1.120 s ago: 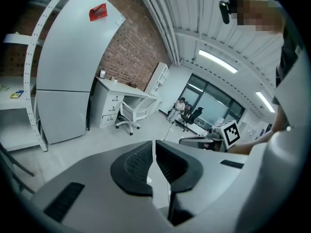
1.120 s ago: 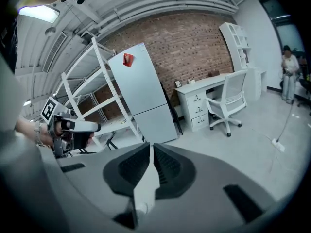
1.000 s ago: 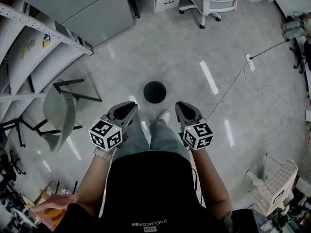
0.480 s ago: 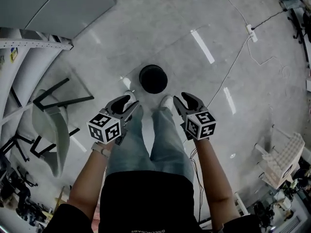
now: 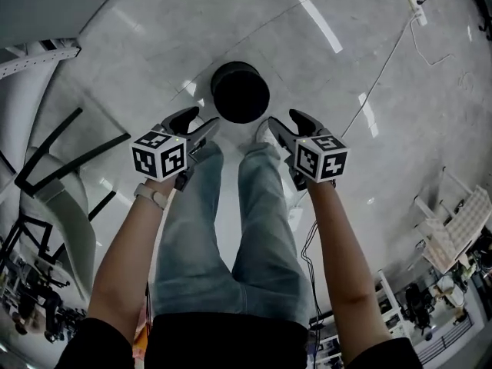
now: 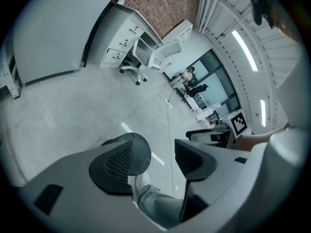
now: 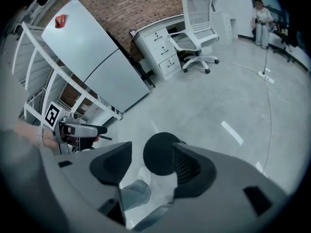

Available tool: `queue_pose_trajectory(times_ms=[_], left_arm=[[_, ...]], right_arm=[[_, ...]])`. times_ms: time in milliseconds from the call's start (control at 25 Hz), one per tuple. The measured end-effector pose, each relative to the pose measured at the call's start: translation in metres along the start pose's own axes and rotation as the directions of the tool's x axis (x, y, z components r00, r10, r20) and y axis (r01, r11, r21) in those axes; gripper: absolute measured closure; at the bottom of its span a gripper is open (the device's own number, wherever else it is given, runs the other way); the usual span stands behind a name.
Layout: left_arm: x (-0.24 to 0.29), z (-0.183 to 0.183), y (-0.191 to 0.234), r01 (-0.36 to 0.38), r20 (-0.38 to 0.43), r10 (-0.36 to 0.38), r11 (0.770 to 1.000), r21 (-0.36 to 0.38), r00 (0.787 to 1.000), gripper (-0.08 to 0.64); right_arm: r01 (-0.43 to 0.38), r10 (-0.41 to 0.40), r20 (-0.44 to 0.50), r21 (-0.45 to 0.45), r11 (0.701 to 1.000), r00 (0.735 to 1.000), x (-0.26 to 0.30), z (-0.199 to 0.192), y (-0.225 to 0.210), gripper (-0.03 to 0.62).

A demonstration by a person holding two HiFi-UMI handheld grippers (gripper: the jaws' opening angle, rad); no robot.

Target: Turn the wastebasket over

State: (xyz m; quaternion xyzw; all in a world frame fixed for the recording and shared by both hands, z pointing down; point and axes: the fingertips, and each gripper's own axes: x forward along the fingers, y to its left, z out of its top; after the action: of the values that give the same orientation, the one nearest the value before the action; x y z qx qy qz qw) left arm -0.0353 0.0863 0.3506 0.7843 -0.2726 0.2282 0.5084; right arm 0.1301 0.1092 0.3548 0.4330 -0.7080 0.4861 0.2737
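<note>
Standing black round wastebasket (image 5: 240, 92) (flat top)

A polished grey concrete floor (image 5: 369, 60) carries pale strips of reflected light. A white power strip (image 5: 417, 6) lies on it, its thin cable trailing across. A pale chair with black legs (image 5: 68, 206) lies tipped on its side beside a white metal shelf rack (image 7: 48, 76). Against the red brick wall (image 7: 136, 4) stand a tall pale grey cabinet (image 7: 97, 57) and a white drawer unit (image 7: 158, 50), with a white swivel office chair (image 7: 197, 33) just beside it.
</note>
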Motion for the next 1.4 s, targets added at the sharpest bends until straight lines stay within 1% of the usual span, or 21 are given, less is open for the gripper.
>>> queue_pose_trajectory(times_ms=[160, 320, 440, 600, 760, 920, 1080, 1160, 1280, 1360, 1400], left_arm=[[0.048, -0.019, 0.037, 0.013, -0.06, -0.012, 1.0, 0.012, 0.998, 0.284], [0.083, -0.035, 0.072, -0.002, -0.099, 0.003, 1.0, 0.005, 0.995, 0.276], [0.108, -0.044, 0.099, -0.012, -0.128, 0.014, 1.0, 0.02, 0.992, 0.273], [0.134, -0.053, 0.124, 0.013, -0.16, -0.011, 1.0, 0.015, 0.987, 0.265], [0.153, -0.061, 0.135, 0.055, -0.193, -0.054, 0.998, 0.002, 0.98, 0.264], [0.171, -0.068, 0.136, 0.1, -0.228, -0.094, 0.995, 0.012, 0.969, 0.264], [0.179, -0.07, 0.14, 0.094, -0.222, -0.087, 0.995, 0.022, 0.971, 0.265], [0.178, -0.07, 0.141, 0.087, -0.217, -0.082, 0.996, 0.016, 0.973, 0.272], [0.177, -0.07, 0.14, 0.065, -0.223, -0.054, 0.997, 0.04, 0.973, 0.276], [0.176, -0.068, 0.137, 0.055, -0.22, -0.044, 0.997, 0.046, 0.974, 0.281], [0.175, -0.065, 0.134, 0.052, -0.211, -0.041, 0.997, 0.048, 0.977, 0.285]], right_arm=[[-0.005, 0.006, -0.027, 0.036, 0.999, 1.0, 0.046, -0.019, -0.03, 0.334], [-0.017, 0.019, -0.048, 0.06, 0.998, 0.999, 0.088, -0.036, -0.052, 0.321], [-0.014, 0.018, -0.057, 0.081, 0.997, 0.998, 0.115, -0.048, -0.069, 0.314], [-0.027, 0.034, -0.08, 0.096, 0.995, 0.996, 0.147, -0.058, -0.086, 0.302], [-0.05, 0.062, -0.105, 0.111, 0.993, 0.993, 0.168, -0.064, -0.099, 0.298], [-0.112, 0.125, -0.142, 0.095, 0.989, 0.982, 0.187, -0.068, -0.1, 0.298], [-0.144, 0.157, -0.163, 0.084, 0.986, 0.974, 0.193, -0.068, -0.099, 0.292], [-0.139, 0.152, -0.17, 0.085, 0.987, 0.974, 0.194, -0.07, -0.098, 0.293], [-0.121, 0.134, -0.197, 0.073, 0.99, 0.971, 0.194, -0.071, -0.098, 0.293], [-0.115, 0.126, -0.186, 0.068, 0.991, 0.975, 0.191, -0.064, -0.098, 0.295], [-0.112, 0.121, -0.163, 0.066, 0.992, 0.979, 0.188, -0.055, -0.099, 0.298]])
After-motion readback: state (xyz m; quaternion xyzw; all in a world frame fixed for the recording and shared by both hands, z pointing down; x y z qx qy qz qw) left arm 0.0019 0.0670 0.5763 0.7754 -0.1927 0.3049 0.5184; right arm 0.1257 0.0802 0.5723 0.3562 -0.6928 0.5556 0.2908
